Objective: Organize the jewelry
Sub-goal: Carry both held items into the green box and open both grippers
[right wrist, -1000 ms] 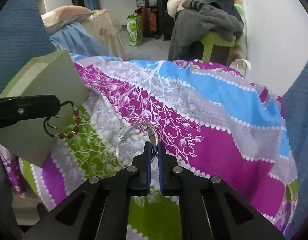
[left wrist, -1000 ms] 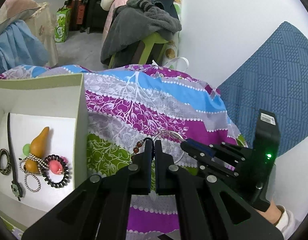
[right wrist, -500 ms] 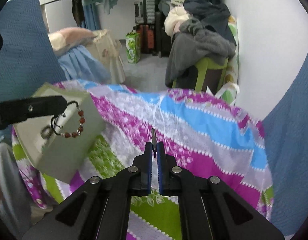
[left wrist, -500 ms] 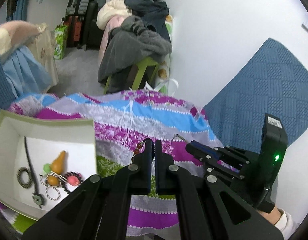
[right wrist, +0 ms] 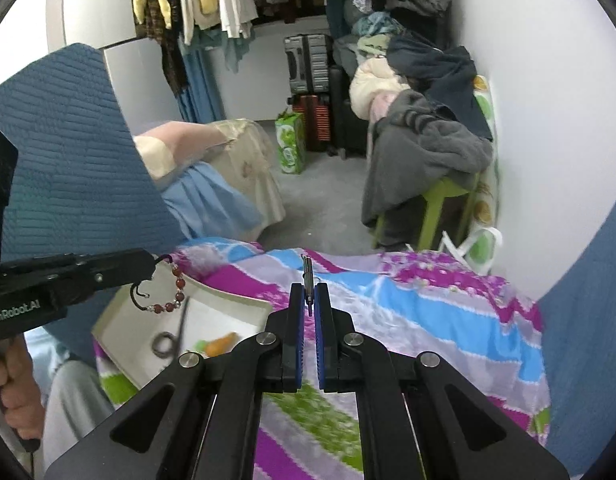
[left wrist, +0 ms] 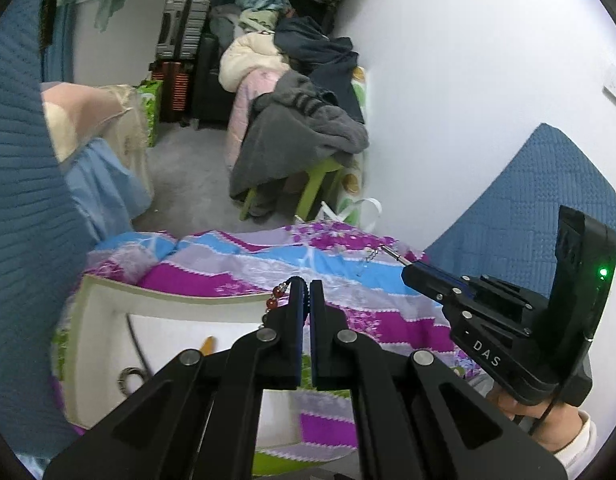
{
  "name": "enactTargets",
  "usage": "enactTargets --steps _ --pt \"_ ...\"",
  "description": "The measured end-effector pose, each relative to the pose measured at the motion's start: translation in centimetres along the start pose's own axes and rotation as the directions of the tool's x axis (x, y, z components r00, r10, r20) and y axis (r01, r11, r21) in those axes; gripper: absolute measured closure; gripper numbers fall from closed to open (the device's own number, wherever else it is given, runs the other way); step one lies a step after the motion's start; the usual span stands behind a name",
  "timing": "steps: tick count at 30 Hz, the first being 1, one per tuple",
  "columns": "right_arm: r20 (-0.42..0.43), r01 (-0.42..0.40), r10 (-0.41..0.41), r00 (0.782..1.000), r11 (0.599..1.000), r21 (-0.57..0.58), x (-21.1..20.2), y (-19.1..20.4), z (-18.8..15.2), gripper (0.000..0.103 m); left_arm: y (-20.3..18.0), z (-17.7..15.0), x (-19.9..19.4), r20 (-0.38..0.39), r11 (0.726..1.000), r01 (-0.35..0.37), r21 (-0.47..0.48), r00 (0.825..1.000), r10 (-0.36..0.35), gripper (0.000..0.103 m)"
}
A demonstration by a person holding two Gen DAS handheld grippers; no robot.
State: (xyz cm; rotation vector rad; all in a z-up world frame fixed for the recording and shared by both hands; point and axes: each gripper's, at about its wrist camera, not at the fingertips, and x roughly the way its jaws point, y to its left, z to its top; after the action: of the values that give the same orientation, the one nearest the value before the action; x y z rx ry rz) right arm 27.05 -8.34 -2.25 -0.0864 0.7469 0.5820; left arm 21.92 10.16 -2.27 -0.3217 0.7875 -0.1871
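The left gripper [right wrist: 149,266], lettered "GenRobot.AI", is clenched on a red bead bracelet [right wrist: 163,294]; the right gripper [left wrist: 404,270], marked "DAS", pinches what looks like a chain clasp [right wrist: 306,276].

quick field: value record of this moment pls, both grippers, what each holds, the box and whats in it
left gripper: shut on red bead bracelet, which dangles above the box
right gripper: shut on thin metal jewelry piece, end sticking up past the tips
box: open, pale green rim, white inside, resting on the patterned bedspread
box contents: orange pear-shaped piece, dark ring, black strap; rest hidden
background: green stool piled with clothes
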Motion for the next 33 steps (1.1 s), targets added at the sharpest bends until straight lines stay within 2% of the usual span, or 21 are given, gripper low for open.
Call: enactTargets --steps 5,11,22,25,27,30,32,33 --pt "-0.037 -0.047 0.047 0.998 0.999 -0.009 1.6 3.0 -1.2 0.1 2.9 -1.4 -0.6 -0.016 0.999 -0.041 -0.012 0.999 0.04 0.101" --pt "-0.108 -0.093 0.091 0.99 0.996 -0.014 4.0 5.5 -3.8 0.1 6.1 -4.4 0.7 -0.068 0.996 -0.068 -0.055 0.996 0.065 0.101" --pt "-0.207 -0.127 0.126 0.97 0.992 0.008 7.2 7.3 -7.5 0.099 7.9 -8.3 3.0 -0.146 0.992 -0.096 -0.078 0.986 0.084 0.101" --pt "-0.204 -0.14 0.143 0.968 0.99 0.026 7.1 7.0 -7.4 0.091 8.1 -8.5 3.2 -0.16 0.992 -0.096 -0.084 0.984 0.082 0.101" --pt "-0.182 -0.158 0.163 0.97 0.987 0.043 6.6 6.5 -7.1 0.063 8.0 -8.5 3.3 -0.161 0.991 -0.102 -0.084 0.983 0.088 0.101" --pt "-0.127 -0.147 0.151 0.98 0.988 0.042 5.4 5.3 -6.7 0.054 7.9 -8.5 3.4 -0.162 0.991 -0.105 -0.087 0.983 0.09 0.099" --pt "-0.102 -0.136 0.14 0.985 0.99 0.043 4.7 4.2 -6.5 0.054 7.7 -8.6 3.4 -0.16 0.991 -0.101 -0.083 0.983 0.087 0.091" --pt "-0.095 -0.127 0.13 0.987 0.991 0.043 4.6 3.7 -6.4 0.054 7.6 -8.7 3.3 -0.157 0.991 -0.105 -0.081 0.983 0.091 0.079"
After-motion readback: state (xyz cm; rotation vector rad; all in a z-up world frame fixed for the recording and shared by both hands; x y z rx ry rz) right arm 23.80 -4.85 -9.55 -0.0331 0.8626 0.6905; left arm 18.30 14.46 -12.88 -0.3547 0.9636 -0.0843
